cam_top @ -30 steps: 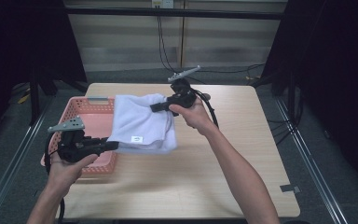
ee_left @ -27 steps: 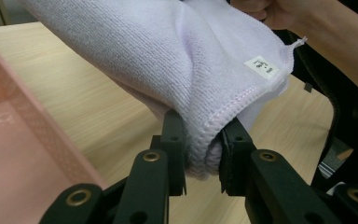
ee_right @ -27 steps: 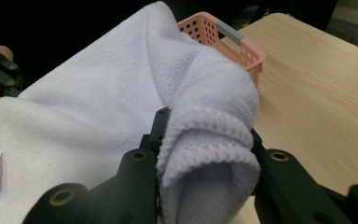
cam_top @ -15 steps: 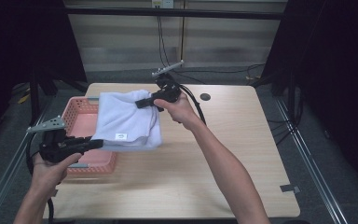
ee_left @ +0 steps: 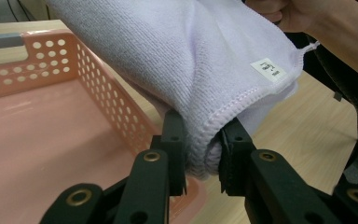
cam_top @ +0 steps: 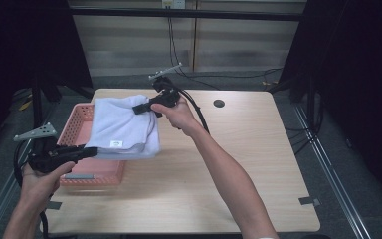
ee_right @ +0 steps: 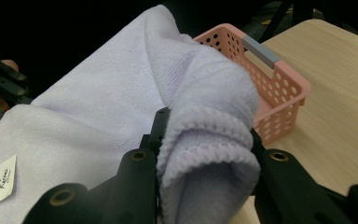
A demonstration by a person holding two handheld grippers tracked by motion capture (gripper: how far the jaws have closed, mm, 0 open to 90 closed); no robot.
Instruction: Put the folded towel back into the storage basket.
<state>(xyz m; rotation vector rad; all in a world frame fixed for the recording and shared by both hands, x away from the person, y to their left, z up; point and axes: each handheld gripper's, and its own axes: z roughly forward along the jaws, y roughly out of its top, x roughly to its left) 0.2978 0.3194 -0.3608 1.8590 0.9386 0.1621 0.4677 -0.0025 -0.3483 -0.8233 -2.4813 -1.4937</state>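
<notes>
Folded lavender towel (cam_top: 122, 129) held up off the desk (cam_top: 238, 164), strung between both claws and hanging partly over the pink perforated basket (cam_top: 82, 122) at the desk's left side. Left claw (ee_left: 203, 154) clamped on the towel's near hemmed edge, jaws pinching a thick fold of the stitched border, seen nice and close in the left gripper view. Right claw (ee_right: 205, 154) clamped on the far end, a bunched-up roll of terry stuffed between its jaws. Small white label (cam_top: 116, 144) sewn on the near corner, also visible in the left gripper view (ee_left: 267, 68); print too tiny to read. Left hand (cam_top: 40, 177) low at the desk's left edge, beside the basket's near end; right hand (cam_top: 171, 112) reaching across toward the towel's far side, forearm stretched diagonally over the wood. Basket interior looking bare in the left gripper view, grey handle strip (ee_right: 260, 52) on its rim in the right gripper view. Dark round hole (cam_top: 219, 103) in the desk top further back, well apart from everything. Black cable (cam_top: 196, 112) trailing from the right claw across the desk.
</notes>
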